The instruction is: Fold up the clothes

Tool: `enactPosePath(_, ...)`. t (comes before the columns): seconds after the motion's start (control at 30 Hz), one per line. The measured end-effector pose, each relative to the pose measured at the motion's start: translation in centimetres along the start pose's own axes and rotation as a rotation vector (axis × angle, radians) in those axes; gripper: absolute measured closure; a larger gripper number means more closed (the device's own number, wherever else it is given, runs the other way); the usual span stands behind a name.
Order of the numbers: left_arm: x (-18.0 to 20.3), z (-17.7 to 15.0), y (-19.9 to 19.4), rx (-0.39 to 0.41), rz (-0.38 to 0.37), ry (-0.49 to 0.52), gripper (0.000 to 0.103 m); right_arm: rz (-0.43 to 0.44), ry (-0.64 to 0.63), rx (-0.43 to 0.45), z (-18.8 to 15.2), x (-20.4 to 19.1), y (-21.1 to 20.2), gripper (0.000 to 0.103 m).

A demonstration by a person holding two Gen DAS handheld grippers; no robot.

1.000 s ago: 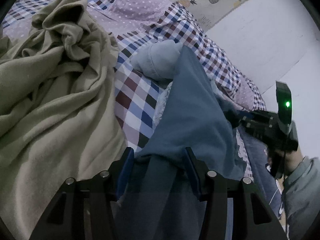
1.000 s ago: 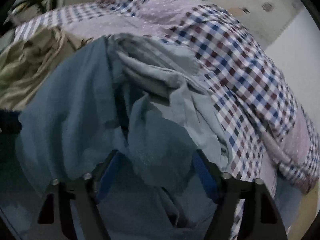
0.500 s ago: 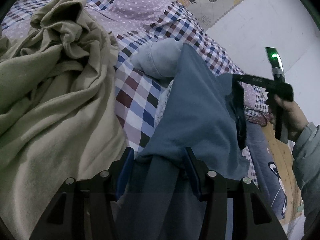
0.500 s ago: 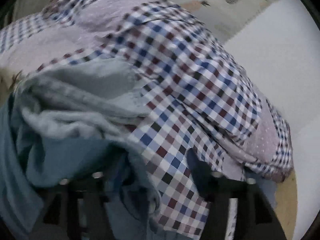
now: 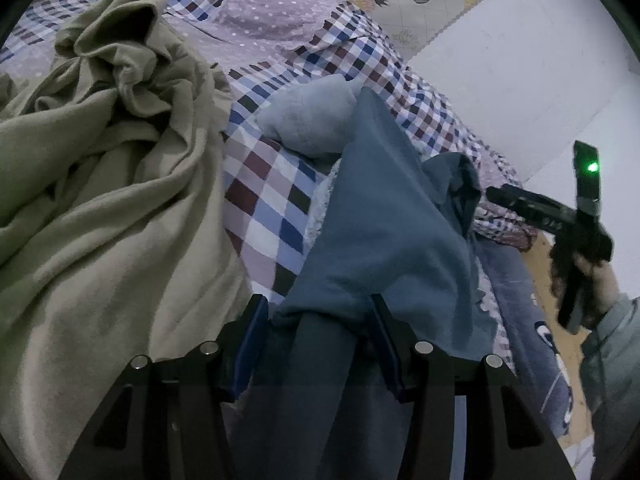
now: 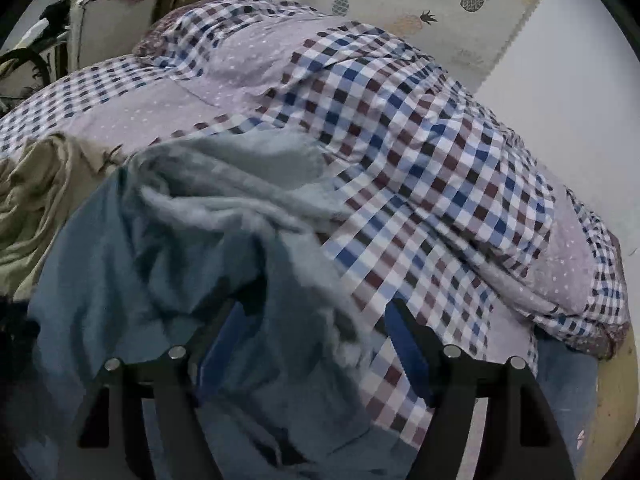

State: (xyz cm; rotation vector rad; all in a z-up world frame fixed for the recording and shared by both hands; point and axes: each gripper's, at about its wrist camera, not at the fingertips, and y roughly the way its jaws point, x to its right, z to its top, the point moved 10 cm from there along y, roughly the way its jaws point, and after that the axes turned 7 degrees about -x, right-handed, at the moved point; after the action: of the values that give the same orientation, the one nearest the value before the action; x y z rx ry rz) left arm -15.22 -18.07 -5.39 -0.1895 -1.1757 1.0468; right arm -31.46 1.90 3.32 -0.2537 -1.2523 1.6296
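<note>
A blue garment lies on the checked bed, its pale fleecy inside showing at the far end. My left gripper is shut on a bunched edge of it, which hangs toward the camera. My right gripper shows at the right of the left wrist view, held in a hand, just off the garment's right edge. In the right wrist view the right gripper is open, with the blue garment lying loose across its left finger.
An olive-green garment lies crumpled on the left of the bed. The checked and dotted bedcover runs to the bed's right edge, beside a white wall. A blue blanket hangs off the bed's side.
My right gripper let go of the blue garment and pulled off to the right; its jaws now stand open. The left gripper kept its hold and barely moved.
</note>
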Motion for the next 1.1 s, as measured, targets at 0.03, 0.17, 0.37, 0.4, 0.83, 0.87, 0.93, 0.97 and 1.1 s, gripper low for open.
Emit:
enactPosePath(0.03,0.1,0.1,-0.1,0.003,-0.018,-0.007,0.049,0.012,0.000,0.010,-0.3,-0.3,0.0,0.026)
enactPosePath(0.17,0.1,0.6,-0.4,0.016,-0.072,-0.047,0.049,0.004,-0.018,0.010,0.4,-0.9,1.2,0.026)
enactPosePath(0.37,0.7,2.1,-2.1,0.070,-0.190,-0.070,0.049,0.076,-0.015,-0.008,2.9,-1.1,4.3,0.028)
enactPosePath(0.4,0.6,2.4,-2.1,0.071,-0.189,-0.077,0.047,0.092,-0.023,-0.024,3.0,-1.2,4.8,0.042)
enactPosePath(0.83,-0.4,3.4,-0.1,0.104,-0.095,-0.103,0.098,0.164,0.008,-0.079,5.8,0.3,7.4,0.093)
enactPosePath(0.87,-0.7,3.5,-0.5,0.131,-0.073,-0.110,0.098,0.154,0.012,-0.085,6.1,0.4,7.9,0.092)
enactPosePath(0.93,-0.7,3.5,-0.8,0.151,-0.066,-0.105,0.098,0.055,0.038,-0.083,6.9,1.6,8.9,0.089)
enactPosePath(0.97,-0.6,3.4,-0.5,0.139,-0.071,-0.101,0.098,-0.035,0.074,-0.077,7.3,2.8,9.2,0.085)
enactPosePath(1.1,-1.1,3.0,0.7,0.078,-0.097,-0.115,0.093,-0.104,0.223,-0.030,7.9,5.6,8.3,0.055)
